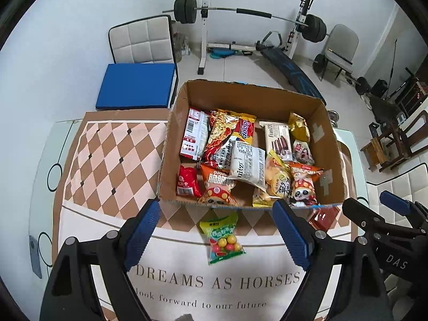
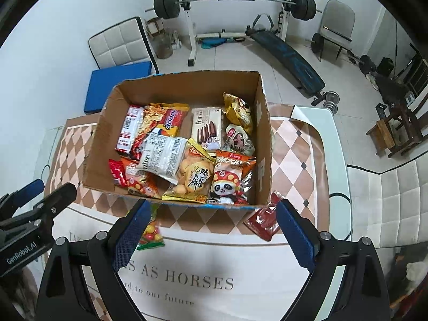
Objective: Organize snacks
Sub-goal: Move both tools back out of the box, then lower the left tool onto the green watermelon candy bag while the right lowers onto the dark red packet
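An open cardboard box (image 1: 254, 96) stands on the table with several snack packets inside. In front of it lies a green bag of gumballs (image 1: 223, 236), below and between the fingers of my left gripper (image 1: 216, 205), which is open and holds nothing. A dark red packet (image 1: 322, 218) rests by the box's front right corner. In the right wrist view the box (image 2: 263, 139) sits ahead of my right gripper (image 2: 214, 206), which is open and empty. The red packet (image 2: 263, 220) lies just inside its right finger, and the gumball bag (image 2: 152, 235) shows beside its left finger.
A checkered tablecloth (image 1: 107, 160) with printed words covers the table. Behind the table are a chair with a blue cushion (image 1: 136, 85), a barbell rack (image 1: 206, 13) and a bench (image 2: 289, 56). A white padded seat (image 2: 388, 187) and a wooden stool (image 2: 385, 136) stand on the right.
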A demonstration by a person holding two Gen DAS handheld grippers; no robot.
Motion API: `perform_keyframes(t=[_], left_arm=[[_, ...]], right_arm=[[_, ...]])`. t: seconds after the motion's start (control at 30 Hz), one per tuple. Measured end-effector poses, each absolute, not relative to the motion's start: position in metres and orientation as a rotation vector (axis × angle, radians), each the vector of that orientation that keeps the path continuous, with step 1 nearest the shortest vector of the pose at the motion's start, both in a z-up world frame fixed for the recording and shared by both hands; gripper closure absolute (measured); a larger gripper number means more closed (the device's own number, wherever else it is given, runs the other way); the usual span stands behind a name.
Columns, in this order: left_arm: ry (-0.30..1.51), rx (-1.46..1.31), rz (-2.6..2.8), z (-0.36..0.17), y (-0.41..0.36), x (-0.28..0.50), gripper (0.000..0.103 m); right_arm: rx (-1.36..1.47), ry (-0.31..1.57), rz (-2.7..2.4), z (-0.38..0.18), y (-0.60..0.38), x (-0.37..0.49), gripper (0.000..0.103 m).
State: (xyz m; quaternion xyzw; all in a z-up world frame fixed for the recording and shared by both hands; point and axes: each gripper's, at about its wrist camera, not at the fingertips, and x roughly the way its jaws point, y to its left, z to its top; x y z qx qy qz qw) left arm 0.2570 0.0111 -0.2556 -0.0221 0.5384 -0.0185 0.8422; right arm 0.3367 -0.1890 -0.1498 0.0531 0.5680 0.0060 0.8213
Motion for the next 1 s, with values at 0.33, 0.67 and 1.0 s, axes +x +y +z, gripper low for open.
perform_keyframes(t=[0.33,0.67,1.0], left_arm=[[1.189,-0.091,-0.013,-0.28,0.012,0.226,0.017],[1.411,-0.208,0.031,-0.393,0.011,0.242,0.017],[1.57,-0.316,0.066,-0.466,0.003,0.264,0.017]], right_arm=[[0.321,1.254,0.002,-0.168,-0.22,0.303,0.007],[0.594,1.419,-0.218,-0.29,-0.312,0.306,0.007],[0.495,1.49,-0.273,-0.366,-0.311,0.34,0.008]])
